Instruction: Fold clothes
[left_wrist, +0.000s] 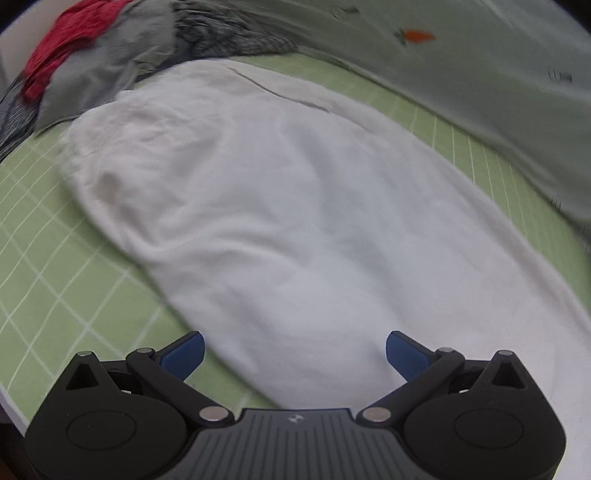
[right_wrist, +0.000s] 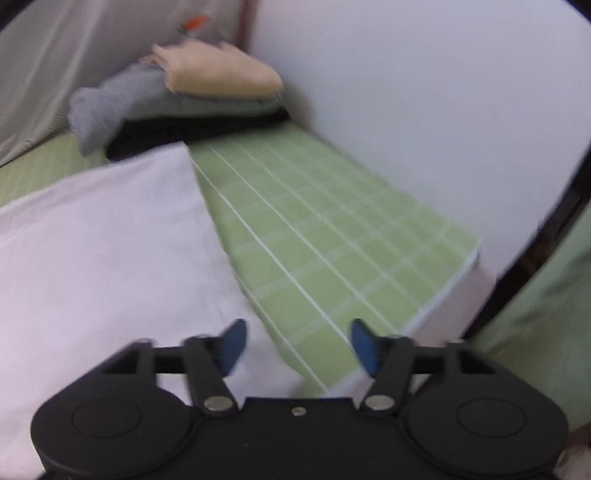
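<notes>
A white garment lies spread flat on the green grid mat. My left gripper hovers over its near end, open, with nothing between the blue pads. In the right wrist view the same white garment fills the left side, its straight edge running along the mat. My right gripper stands open above that edge, left finger over the cloth, right finger over the mat, holding nothing.
A heap of red, grey and striped clothes sits at the mat's far left. A stack of folded clothes, beige on grey on black, rests at the far end by a white wall. Pale fabric with a carrot print hangs behind.
</notes>
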